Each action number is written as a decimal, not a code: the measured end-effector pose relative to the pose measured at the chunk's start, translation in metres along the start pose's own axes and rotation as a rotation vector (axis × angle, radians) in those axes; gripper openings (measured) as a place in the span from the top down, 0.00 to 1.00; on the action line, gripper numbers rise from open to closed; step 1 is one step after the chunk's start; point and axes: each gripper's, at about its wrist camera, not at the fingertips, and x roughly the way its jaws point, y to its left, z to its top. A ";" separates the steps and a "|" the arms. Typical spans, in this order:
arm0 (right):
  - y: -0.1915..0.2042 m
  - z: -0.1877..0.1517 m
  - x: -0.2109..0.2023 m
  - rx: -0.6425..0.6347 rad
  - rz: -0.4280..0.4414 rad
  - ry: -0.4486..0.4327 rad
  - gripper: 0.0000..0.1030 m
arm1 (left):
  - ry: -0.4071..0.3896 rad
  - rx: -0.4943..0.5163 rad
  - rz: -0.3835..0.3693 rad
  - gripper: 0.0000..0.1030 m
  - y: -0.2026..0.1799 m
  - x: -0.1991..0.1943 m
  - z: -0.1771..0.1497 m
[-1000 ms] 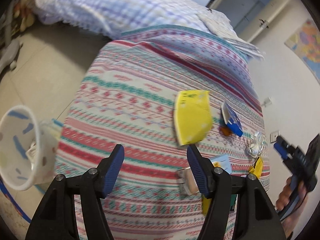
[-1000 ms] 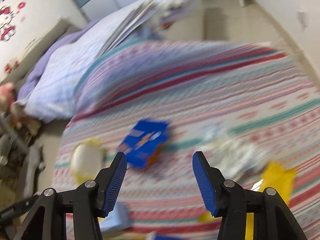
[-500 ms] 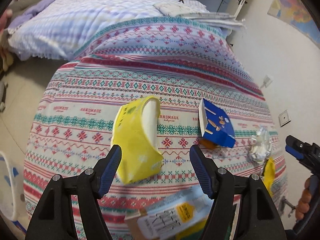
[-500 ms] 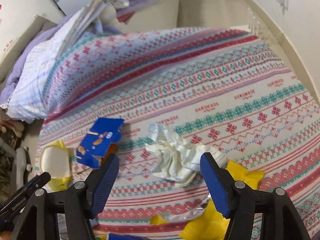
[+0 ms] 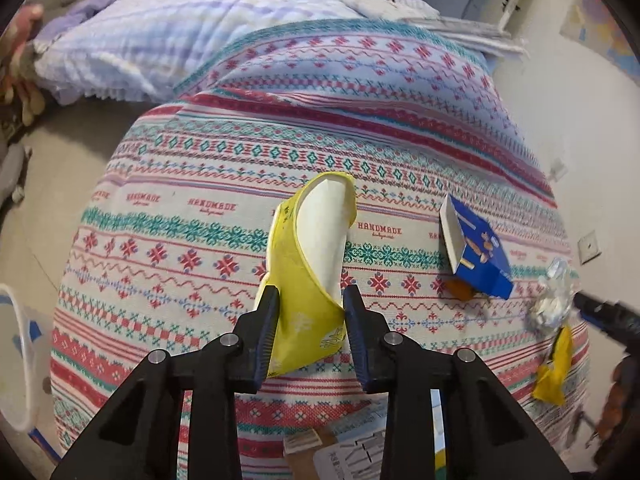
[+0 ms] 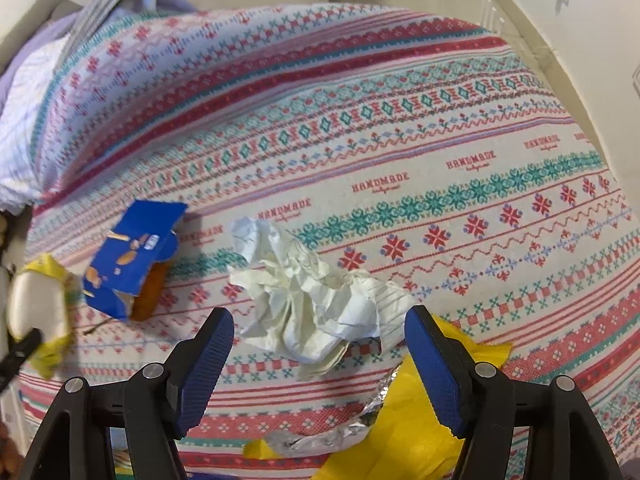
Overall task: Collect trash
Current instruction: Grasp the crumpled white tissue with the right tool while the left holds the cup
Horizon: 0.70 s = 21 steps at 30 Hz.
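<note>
between right hand-held gripper (image 6: 318,350) fingers, crumpled paper (image 6: 316,300); leftward, yellow carton (image 5: 310,280).

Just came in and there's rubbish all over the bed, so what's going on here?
A person is collecting trash off the patterned blanket with a pair of tongs in each hand. The left tongs have closed around a yellow paper wrapper that lies on the blanket. The right tongs are open, poised around a crumpled white paper. A torn blue snack box, some foil and a yellow bag are yet to be picked up.
</note>
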 end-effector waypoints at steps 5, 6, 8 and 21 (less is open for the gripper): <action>0.006 0.002 0.013 -0.032 -0.034 0.014 0.27 | -0.032 -0.020 -0.038 0.67 0.002 -0.022 -0.001; 0.008 0.002 0.015 -0.040 -0.042 0.016 0.27 | -0.041 -0.021 -0.043 0.67 0.002 -0.026 -0.001; 0.011 0.003 0.021 -0.063 -0.064 0.018 0.27 | -0.056 -0.024 -0.051 0.67 0.003 -0.034 -0.004; 0.062 -0.008 -0.029 -0.202 0.086 -0.154 0.96 | -0.095 -0.061 -0.102 0.67 0.024 -0.069 -0.013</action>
